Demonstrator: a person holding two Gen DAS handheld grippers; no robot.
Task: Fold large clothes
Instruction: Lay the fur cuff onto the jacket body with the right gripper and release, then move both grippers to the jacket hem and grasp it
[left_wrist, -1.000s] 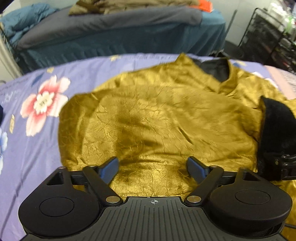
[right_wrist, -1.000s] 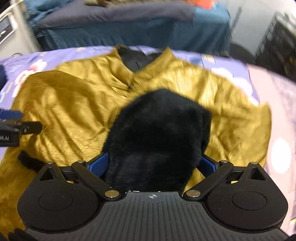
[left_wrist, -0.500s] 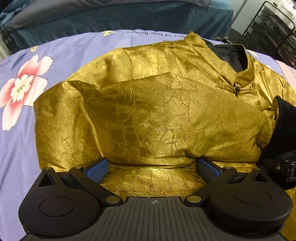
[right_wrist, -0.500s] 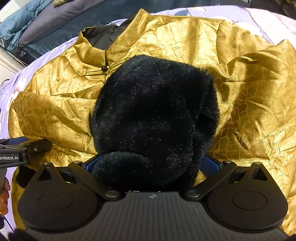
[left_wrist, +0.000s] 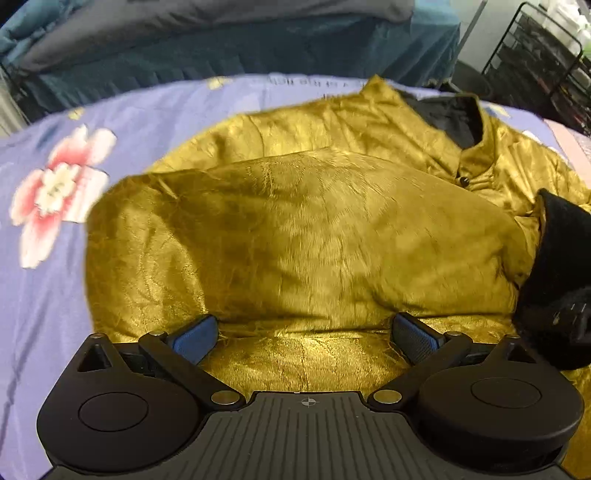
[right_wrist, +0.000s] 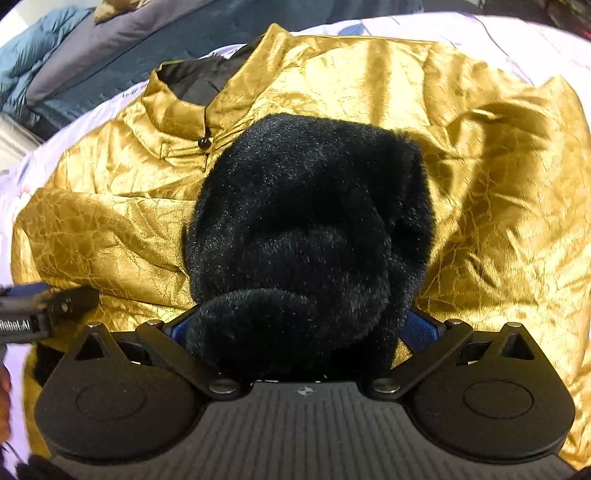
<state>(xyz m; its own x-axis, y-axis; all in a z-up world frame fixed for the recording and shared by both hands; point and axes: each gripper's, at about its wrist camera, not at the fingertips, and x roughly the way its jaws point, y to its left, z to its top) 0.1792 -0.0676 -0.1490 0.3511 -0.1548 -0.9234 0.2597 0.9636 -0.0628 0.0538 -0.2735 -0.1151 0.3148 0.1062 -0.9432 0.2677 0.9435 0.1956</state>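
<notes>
Crinkled gold satin jacket (left_wrist: 314, 236) lies on floral lilac bedsheet (left_wrist: 48, 295). Left gripper (left_wrist: 304, 334) spread, empty; right gripper (right_wrist: 295, 328) spread around black fur cuff (right_wrist: 306, 221). Suggest laying sleeve flat across chest

place: a home bedroom, as I see it | under me: lilac flowered bedsheet (left_wrist: 122, 122) | beyond: second bed in teal cover (left_wrist: 295, 48) with grey blanket (left_wrist: 184, 22) | far right: black wire rack (left_wrist: 546, 55)
</notes>
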